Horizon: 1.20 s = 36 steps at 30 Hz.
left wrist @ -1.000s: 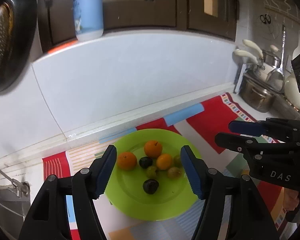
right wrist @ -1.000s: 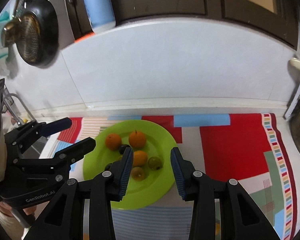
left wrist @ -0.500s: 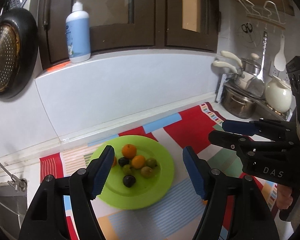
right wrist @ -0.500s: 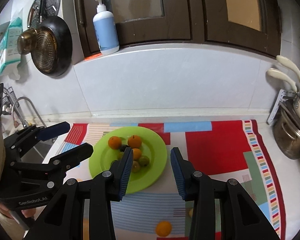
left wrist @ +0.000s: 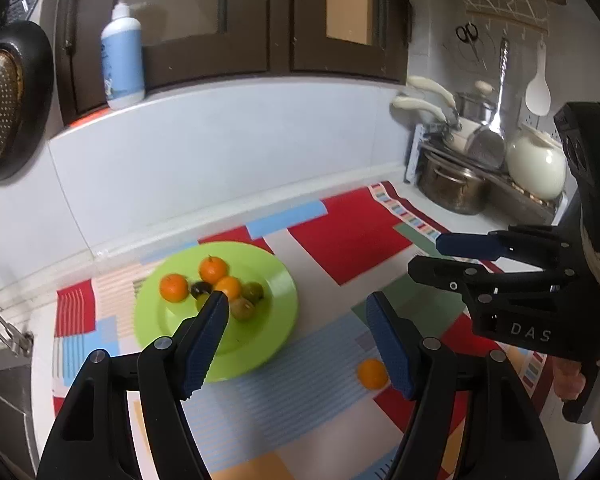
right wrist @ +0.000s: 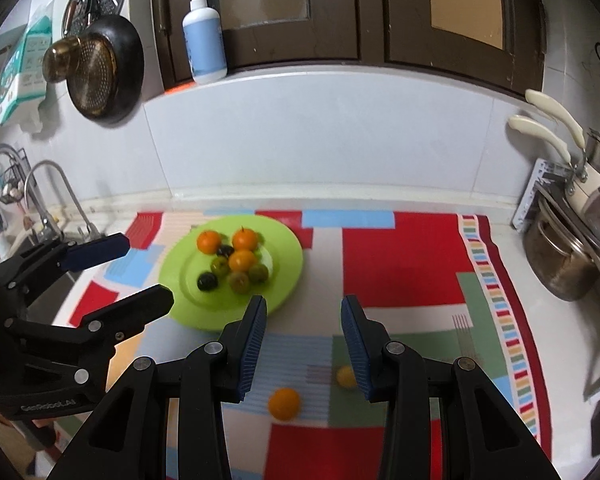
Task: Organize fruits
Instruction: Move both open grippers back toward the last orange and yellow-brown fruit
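Yellow fruit half hidden behind right gripper pad; loose orange on mat, others on green plate. Both grippers, left gripper included, spread, empty, angled down

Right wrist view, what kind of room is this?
Most likely a home kitchen counter: a tap over a sink at the left, stacked pots at the right, and a pan hung on the tiled wall.

"DAS" on right claw, "GenRobot.AI" on left claw
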Available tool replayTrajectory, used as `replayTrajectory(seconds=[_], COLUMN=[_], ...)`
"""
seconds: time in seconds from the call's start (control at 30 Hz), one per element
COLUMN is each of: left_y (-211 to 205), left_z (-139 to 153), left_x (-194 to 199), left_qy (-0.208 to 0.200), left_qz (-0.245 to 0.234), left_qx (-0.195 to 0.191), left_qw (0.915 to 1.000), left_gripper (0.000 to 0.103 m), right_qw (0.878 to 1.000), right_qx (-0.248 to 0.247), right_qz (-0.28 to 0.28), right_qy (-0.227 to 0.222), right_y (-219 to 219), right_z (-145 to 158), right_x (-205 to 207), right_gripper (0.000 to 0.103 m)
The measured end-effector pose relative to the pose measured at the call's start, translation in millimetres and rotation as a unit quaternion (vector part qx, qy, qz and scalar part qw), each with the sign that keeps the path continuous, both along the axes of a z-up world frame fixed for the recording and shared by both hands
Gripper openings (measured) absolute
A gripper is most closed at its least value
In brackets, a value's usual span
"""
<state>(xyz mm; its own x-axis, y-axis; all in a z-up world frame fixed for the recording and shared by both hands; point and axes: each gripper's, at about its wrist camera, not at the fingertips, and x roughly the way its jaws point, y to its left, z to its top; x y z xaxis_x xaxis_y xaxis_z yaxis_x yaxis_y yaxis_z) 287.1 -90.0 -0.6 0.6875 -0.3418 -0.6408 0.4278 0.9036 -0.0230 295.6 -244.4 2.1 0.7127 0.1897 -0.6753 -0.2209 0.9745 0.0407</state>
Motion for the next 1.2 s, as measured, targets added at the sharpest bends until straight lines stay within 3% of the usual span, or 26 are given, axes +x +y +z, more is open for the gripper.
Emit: replayTrajectory(seconds=[0.63,1.2], left_y=[-51.1,-62.5], left_z=[-66.9,-116.2], left_x=[-14.7,-0.6], left_qy=[0.071,0.130], left_qz=[-0.018,-0.023], left_qx=[0.025,0.033], left_qw=[0.9970,0.9907], left_gripper=[0.070,0.065], right_qw=[0.997,0.991], right_qx=[-0.016,-0.033], right_qz=[0.024,0.045], right_qy=[0.069,0.121], right_y=[-44.5,-44.2], right_z=[-62.9,-119.2], right_x=[-2.1,25.7], right_gripper=[0.040,0.040])
